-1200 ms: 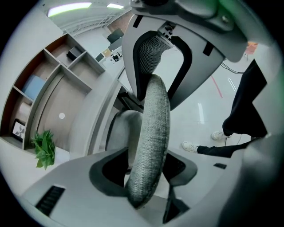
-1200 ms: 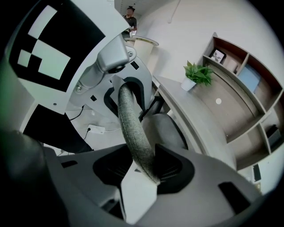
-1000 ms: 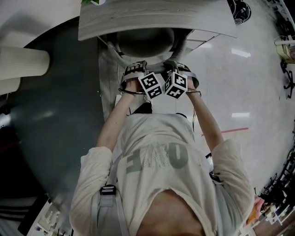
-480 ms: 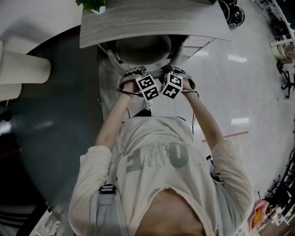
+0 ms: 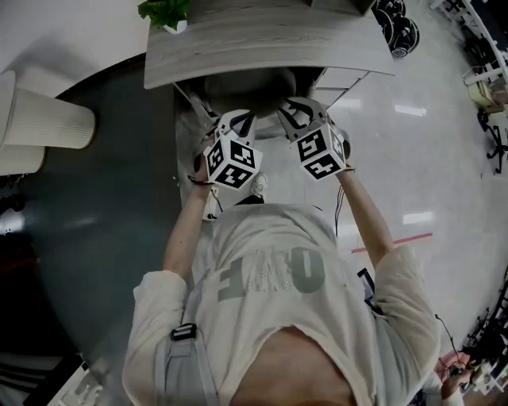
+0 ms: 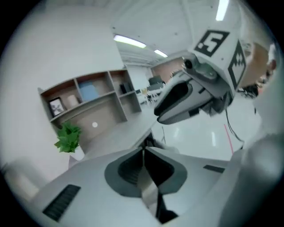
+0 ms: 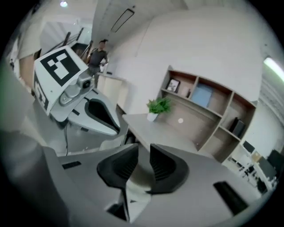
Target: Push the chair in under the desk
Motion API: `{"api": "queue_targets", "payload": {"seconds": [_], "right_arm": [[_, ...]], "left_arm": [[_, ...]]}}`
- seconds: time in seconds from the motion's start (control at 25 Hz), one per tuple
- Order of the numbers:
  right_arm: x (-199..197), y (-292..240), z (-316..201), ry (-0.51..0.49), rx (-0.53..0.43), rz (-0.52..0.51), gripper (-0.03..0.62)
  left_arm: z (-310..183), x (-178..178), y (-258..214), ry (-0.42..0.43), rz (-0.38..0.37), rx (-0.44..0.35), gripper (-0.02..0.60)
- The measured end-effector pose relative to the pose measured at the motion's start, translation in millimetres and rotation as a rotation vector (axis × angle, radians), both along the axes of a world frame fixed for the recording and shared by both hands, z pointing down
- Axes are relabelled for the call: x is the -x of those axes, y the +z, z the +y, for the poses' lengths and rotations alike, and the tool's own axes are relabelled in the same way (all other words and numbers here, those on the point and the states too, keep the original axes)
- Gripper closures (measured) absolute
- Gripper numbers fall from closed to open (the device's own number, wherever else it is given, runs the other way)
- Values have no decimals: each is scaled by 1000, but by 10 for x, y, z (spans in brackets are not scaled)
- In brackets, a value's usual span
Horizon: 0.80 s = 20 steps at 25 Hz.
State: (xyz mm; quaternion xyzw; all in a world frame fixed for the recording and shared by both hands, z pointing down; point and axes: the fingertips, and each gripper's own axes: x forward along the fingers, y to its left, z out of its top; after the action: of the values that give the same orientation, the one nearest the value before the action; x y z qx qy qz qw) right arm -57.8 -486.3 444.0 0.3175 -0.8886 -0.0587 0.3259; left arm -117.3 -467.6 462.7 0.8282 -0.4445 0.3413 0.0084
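The grey chair [image 5: 250, 82] is tucked under the pale wooden desk [image 5: 262, 40], with only the top of its back showing at the desk's near edge. Both grippers hang in the air just in front of that back, apart from it. My left gripper [image 5: 236, 120] has just been closing; its jaws meet at the tips [image 6: 143, 148] with nothing between them. My right gripper [image 5: 295, 112] has also been closing, and a narrow empty gap remains between its pads [image 7: 143, 148]. Each gripper sees the other beside it.
A potted plant [image 5: 167, 12] stands on the desk's left end, with a shelf unit [image 7: 208, 106] behind it. A white ribbed cylinder [image 5: 48, 119] stands on the dark floor to the left. A wheeled chair base [image 5: 401, 24] sits on the glossy floor beyond the desk's right end.
Both grippers have lifted off the chair's back and come up toward the head camera, spreading apart. The jaws of both have drawn closer together.
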Motion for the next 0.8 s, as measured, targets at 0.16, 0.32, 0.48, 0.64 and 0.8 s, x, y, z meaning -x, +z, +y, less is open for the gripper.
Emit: {"api": "queue_targets", "payload": {"seconds": [0.16, 0.32, 0.48, 0.64, 0.8], "right_arm": [[-32, -920, -128, 156, -100, -296, 540], [-197, -1329, 2, 298, -154, -515, 565], [-292, -1330, 186, 350, -158, -566, 576], [-272, -1292, 268, 332, -143, -567, 576], [-251, -1286, 295, 316, -136, -555, 576]], "left_arm": [[-88, 94, -982, -195, 409, -163, 566], [71, 207, -1524, -327, 654, -281, 566], [258, 257, -1734, -380, 620, -386, 566], [327, 261, -1723, -386, 593, -397, 566], [343, 277, -1668, -412, 606, -378, 566]]}}
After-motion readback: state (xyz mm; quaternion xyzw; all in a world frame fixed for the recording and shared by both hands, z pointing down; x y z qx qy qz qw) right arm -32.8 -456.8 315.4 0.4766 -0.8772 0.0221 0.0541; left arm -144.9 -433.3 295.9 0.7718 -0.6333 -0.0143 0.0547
